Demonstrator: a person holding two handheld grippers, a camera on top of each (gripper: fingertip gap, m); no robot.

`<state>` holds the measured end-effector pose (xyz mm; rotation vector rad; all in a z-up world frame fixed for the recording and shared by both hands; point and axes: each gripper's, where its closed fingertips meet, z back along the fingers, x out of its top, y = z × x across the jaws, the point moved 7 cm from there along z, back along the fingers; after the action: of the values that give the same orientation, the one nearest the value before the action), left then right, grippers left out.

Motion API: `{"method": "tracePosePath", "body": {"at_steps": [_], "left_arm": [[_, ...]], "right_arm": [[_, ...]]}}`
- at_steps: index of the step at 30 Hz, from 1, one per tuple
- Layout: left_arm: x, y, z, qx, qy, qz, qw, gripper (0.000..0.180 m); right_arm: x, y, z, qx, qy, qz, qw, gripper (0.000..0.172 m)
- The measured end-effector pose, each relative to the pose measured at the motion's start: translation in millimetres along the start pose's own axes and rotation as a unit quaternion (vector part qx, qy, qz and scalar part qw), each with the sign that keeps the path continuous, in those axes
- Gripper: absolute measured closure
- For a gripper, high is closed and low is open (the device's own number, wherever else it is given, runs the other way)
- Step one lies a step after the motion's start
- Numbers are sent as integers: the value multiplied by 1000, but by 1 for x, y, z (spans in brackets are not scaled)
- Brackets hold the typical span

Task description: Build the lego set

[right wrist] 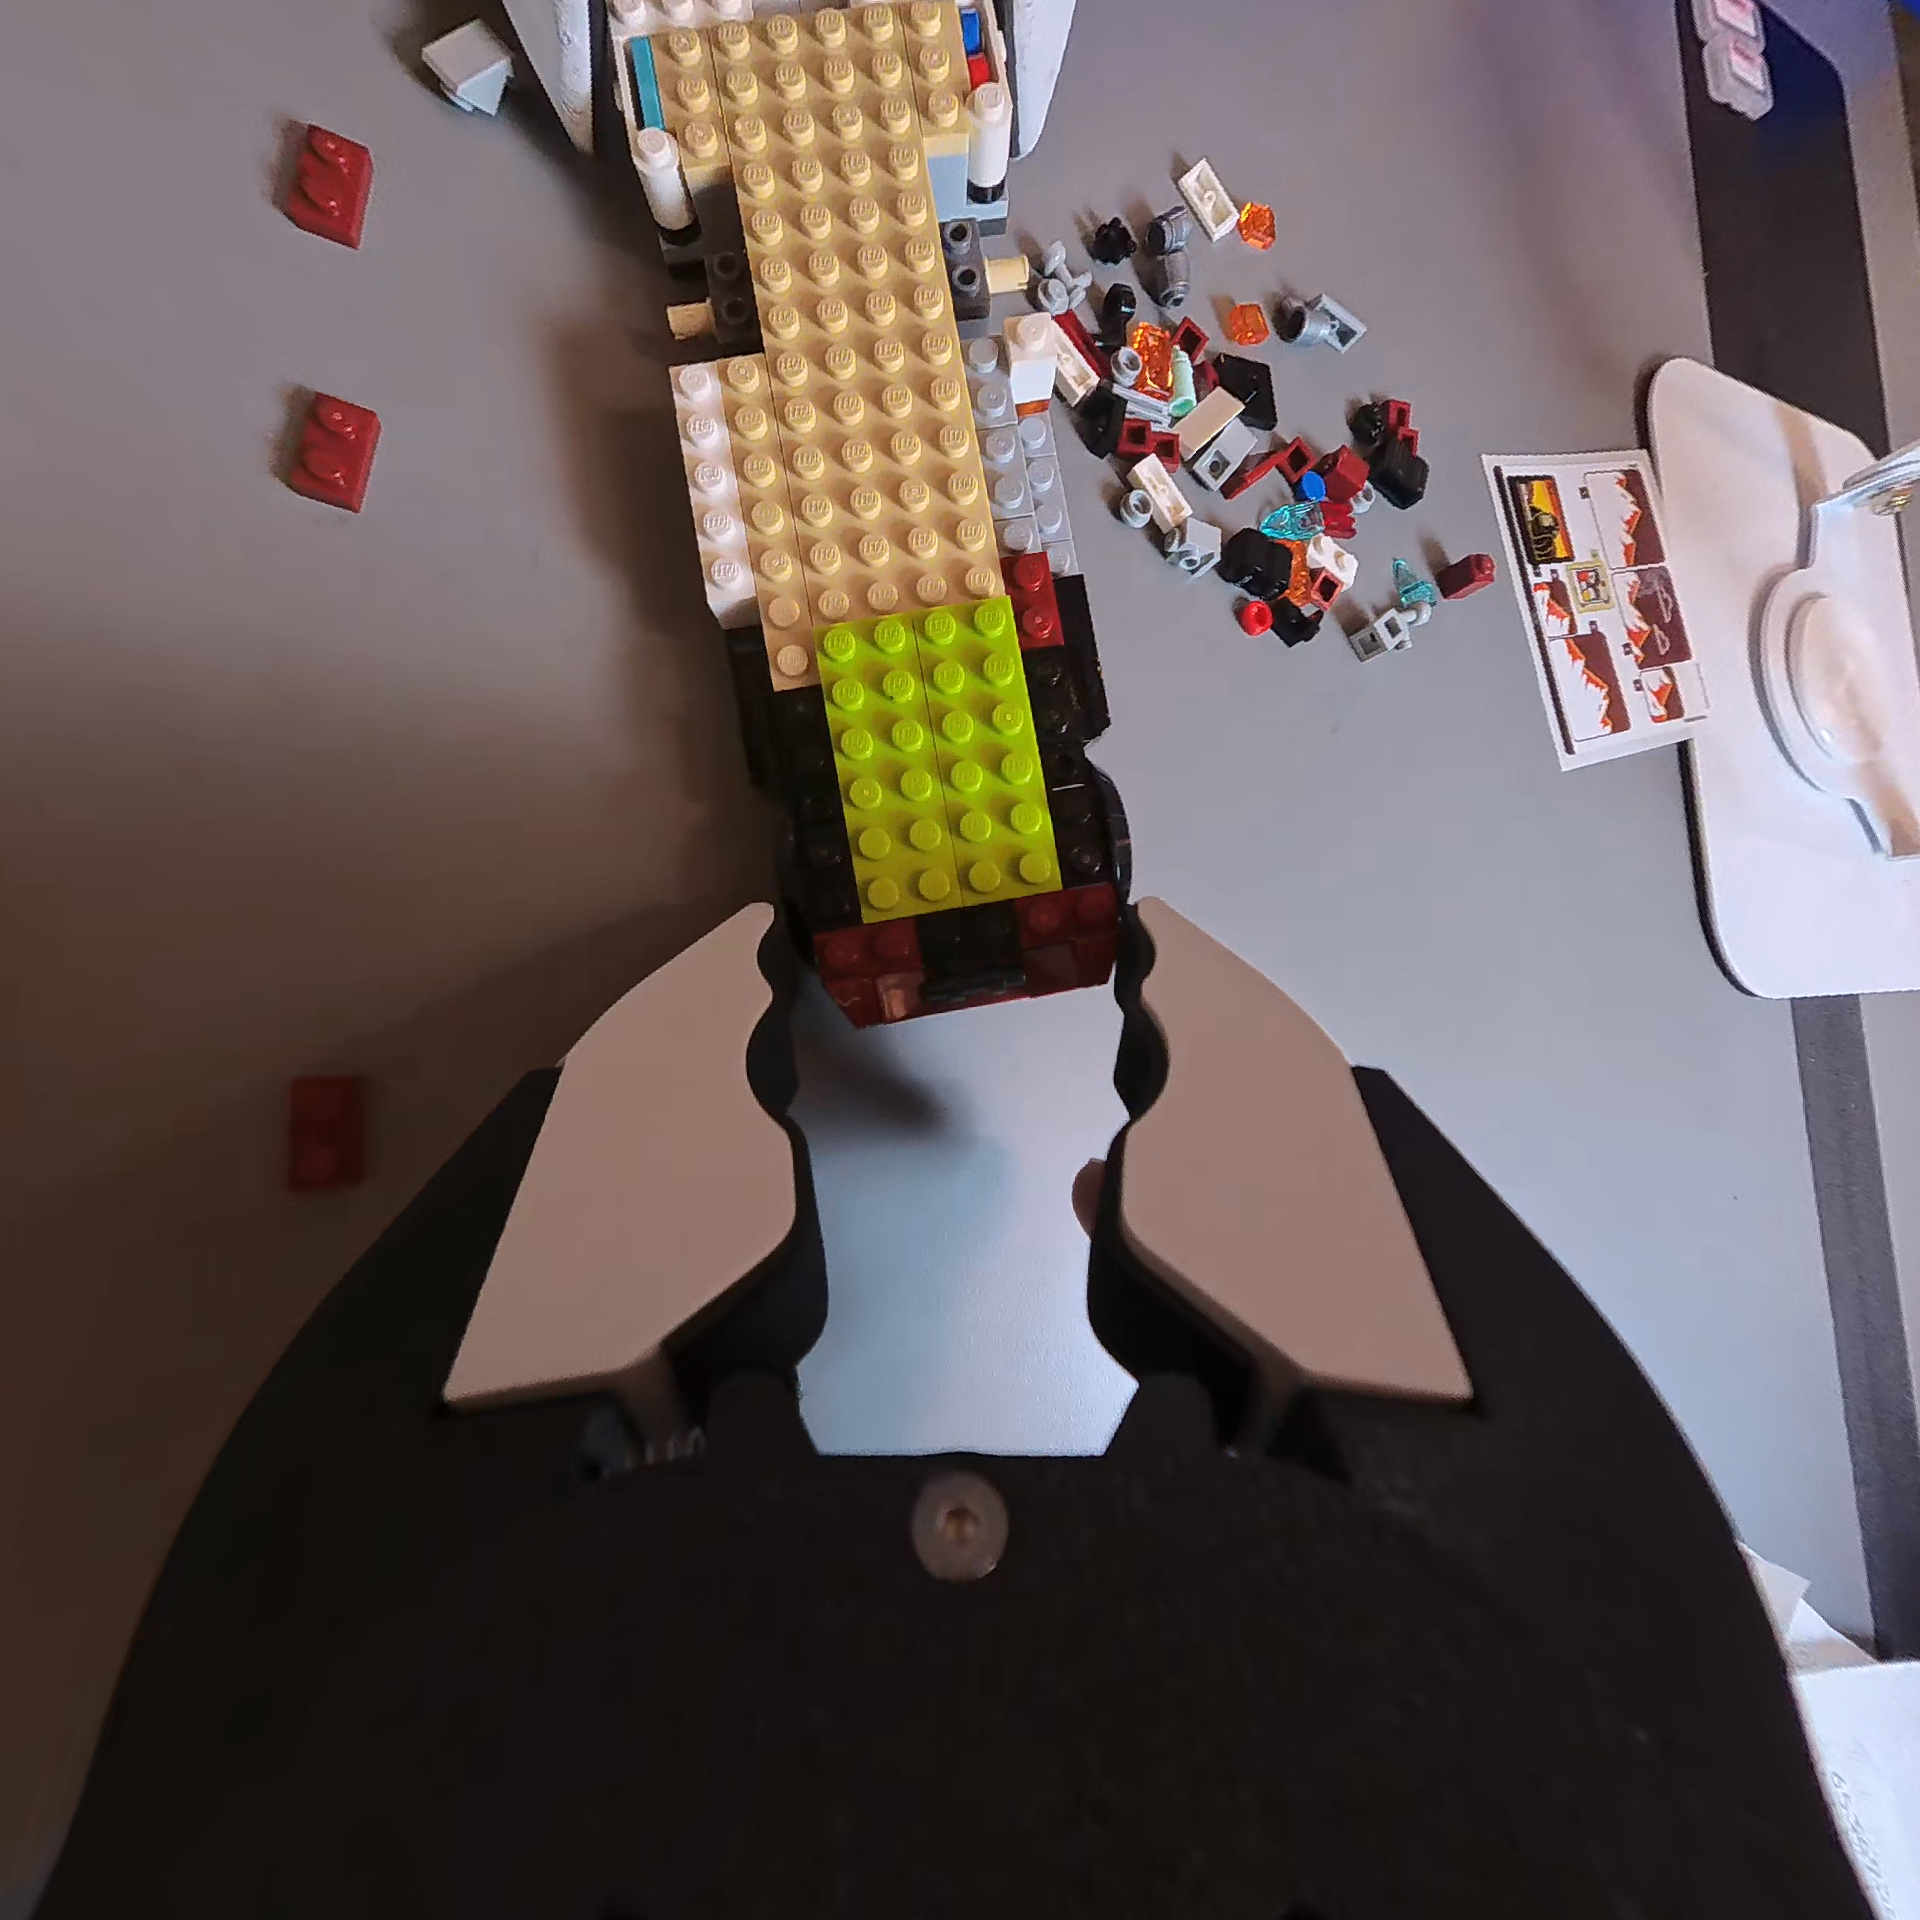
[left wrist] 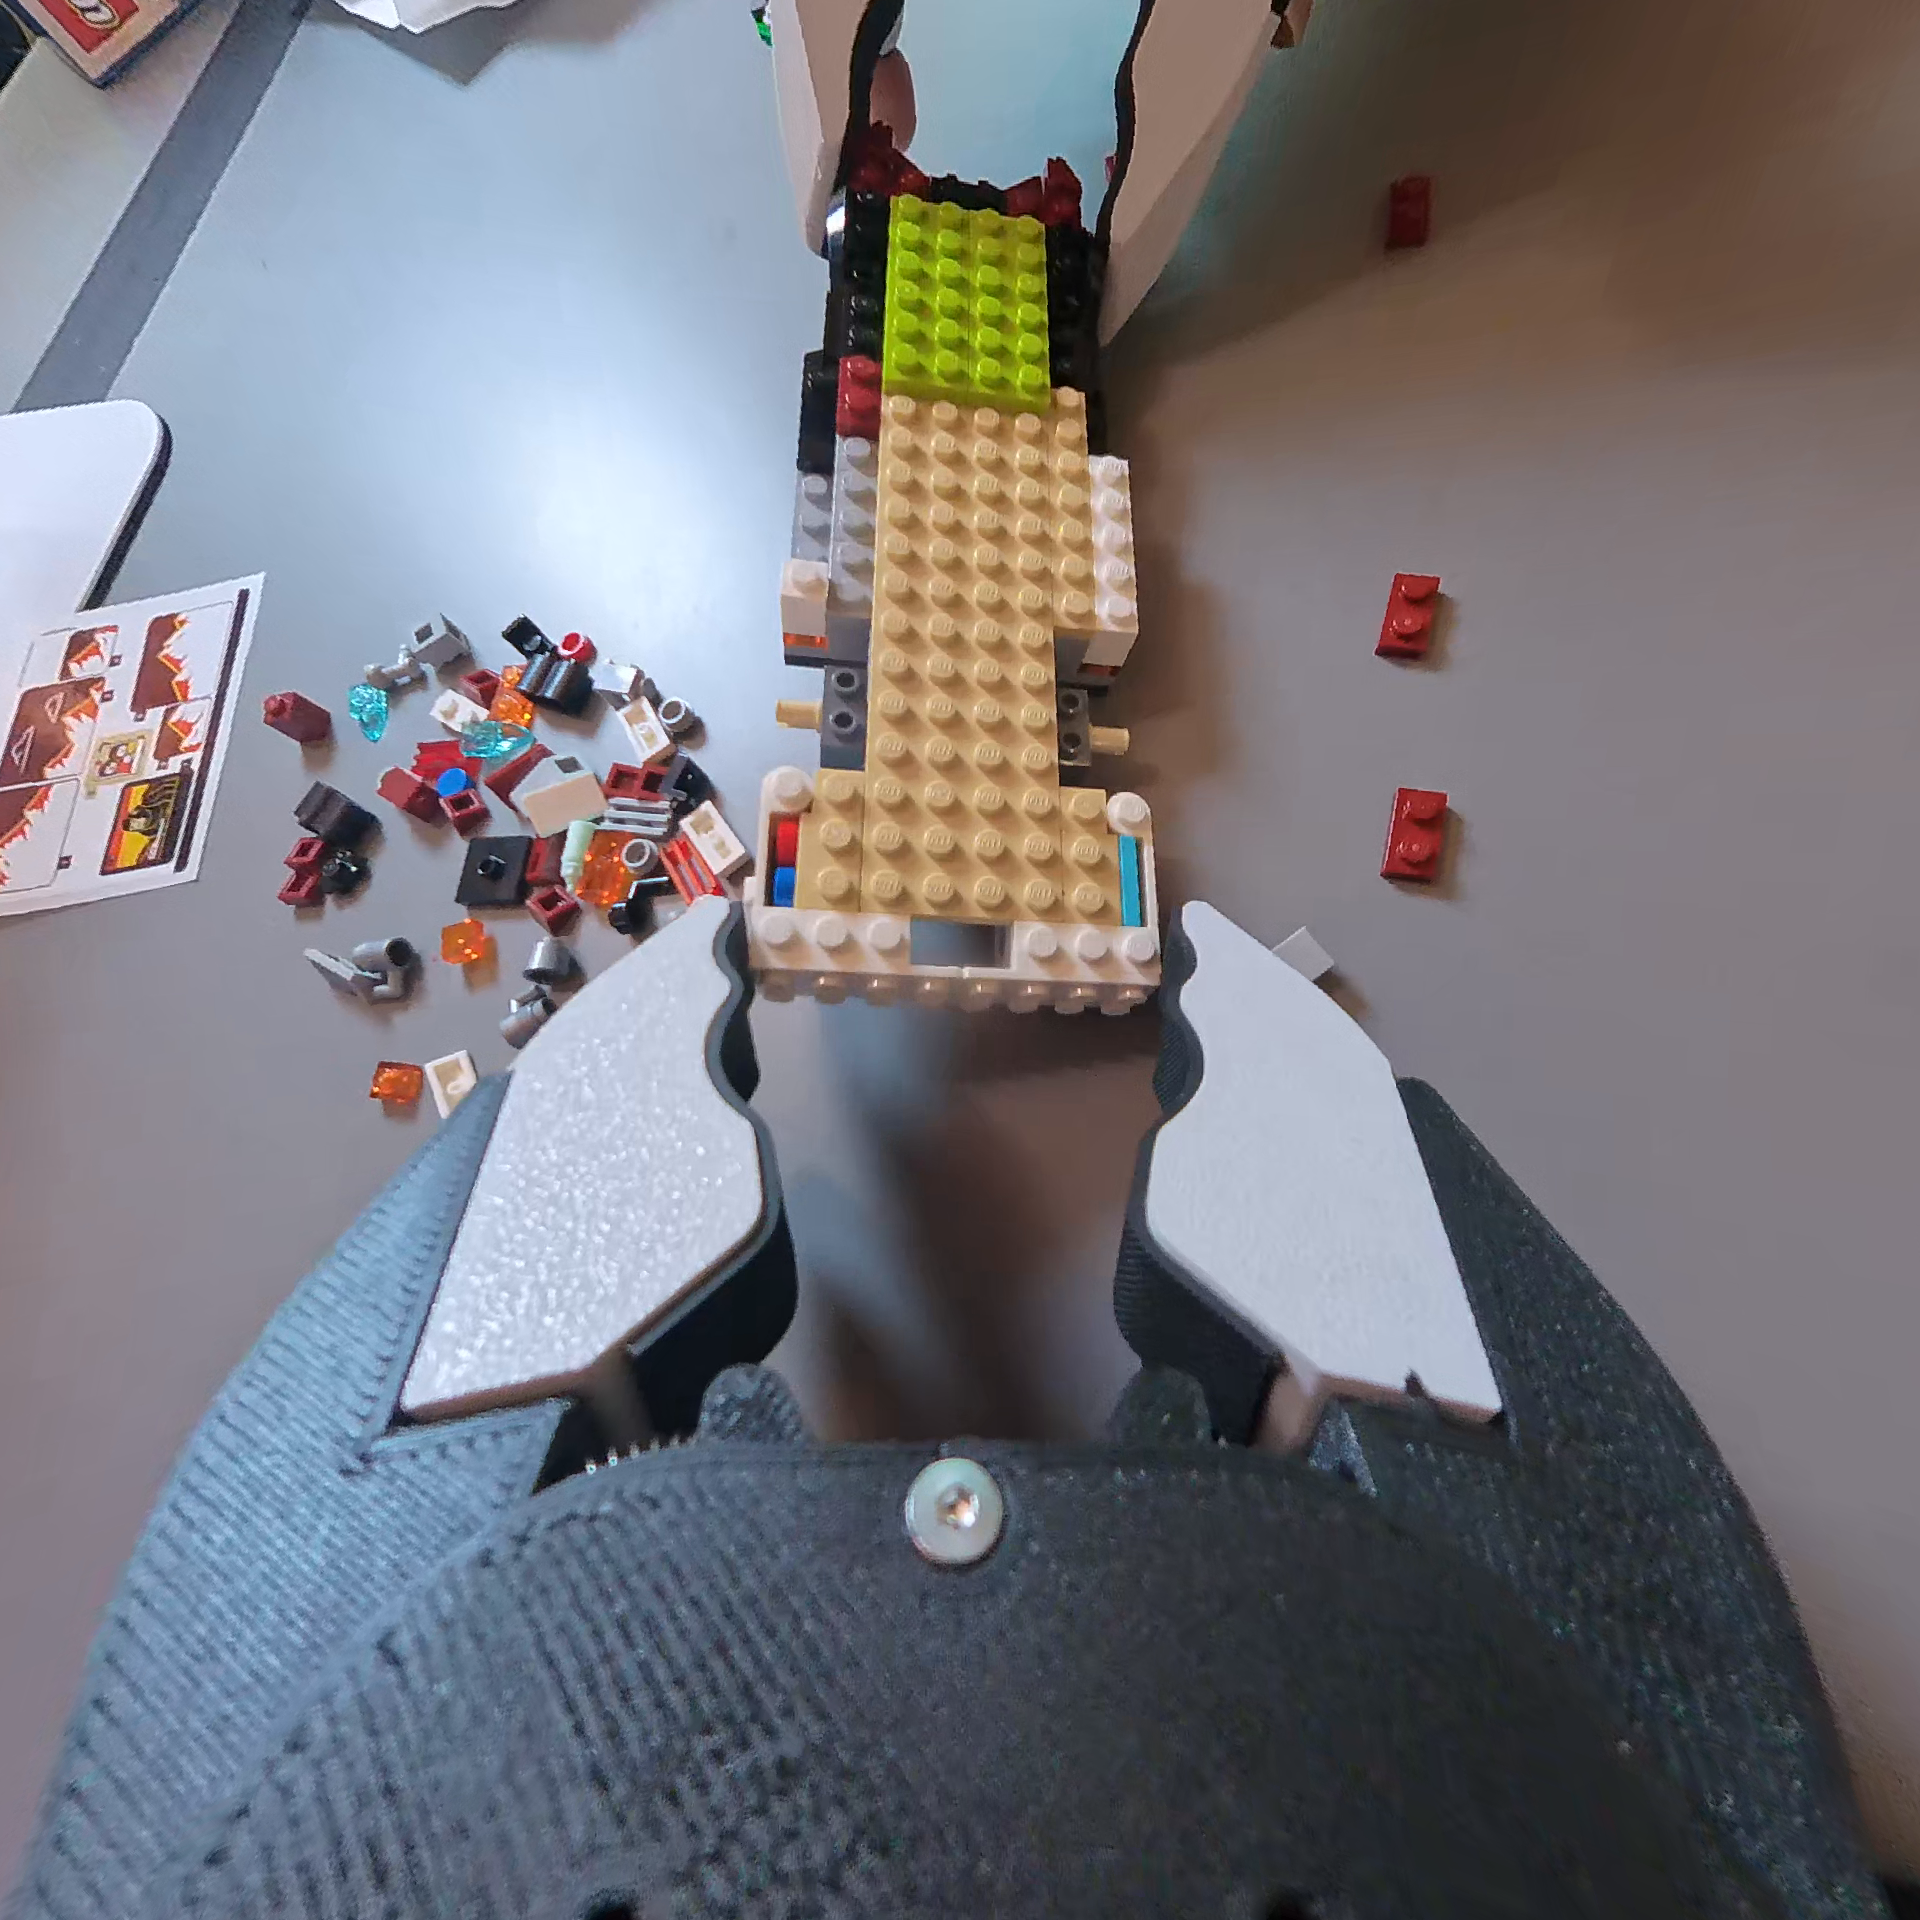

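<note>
Lengthwise on the grey tabletop (left wrist: 1558, 416) lies a long toy-brick model (left wrist: 971, 644) with a tan studded deck, a lime-green studded section at one end and a white brick frame at the other. At the white-framed end, the left gripper (left wrist: 956, 940) stands wide, its grey fingertips (left wrist: 686, 956) flanking the frame's corners; the near pad looks to touch the corner, while a sliver of gap shows at the other, so nothing is clamped. At the opposite, dark-red and black end (right wrist: 961, 961) of the model, the right gripper (right wrist: 956, 951) is narrowed around the bricks, both black wavy pads lying against the model's sides. To one side of the model sits a loose heap of small bricks (left wrist: 520, 790) in red, black, grey, white and clear orange, and beyond that heap a printed sticker sheet (left wrist: 114, 748). On the model's other side, well apart from it, lie three small dark-red two-stud plates (left wrist: 1411, 615), and a small grey piece (left wrist: 1304, 951) rests just beside the left gripper's outer finger.
</note>
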<state>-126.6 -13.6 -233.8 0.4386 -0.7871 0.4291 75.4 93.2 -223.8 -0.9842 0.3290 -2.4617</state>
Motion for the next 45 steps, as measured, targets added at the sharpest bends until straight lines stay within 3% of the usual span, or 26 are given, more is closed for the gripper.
{"method": "tracePosePath", "body": {"at_steps": [45], "left_arm": [[-6,-1,4,-48,-9,60,997,107]], "right_arm": [[0,-1,-2,91,50,-80,991,113]]}}
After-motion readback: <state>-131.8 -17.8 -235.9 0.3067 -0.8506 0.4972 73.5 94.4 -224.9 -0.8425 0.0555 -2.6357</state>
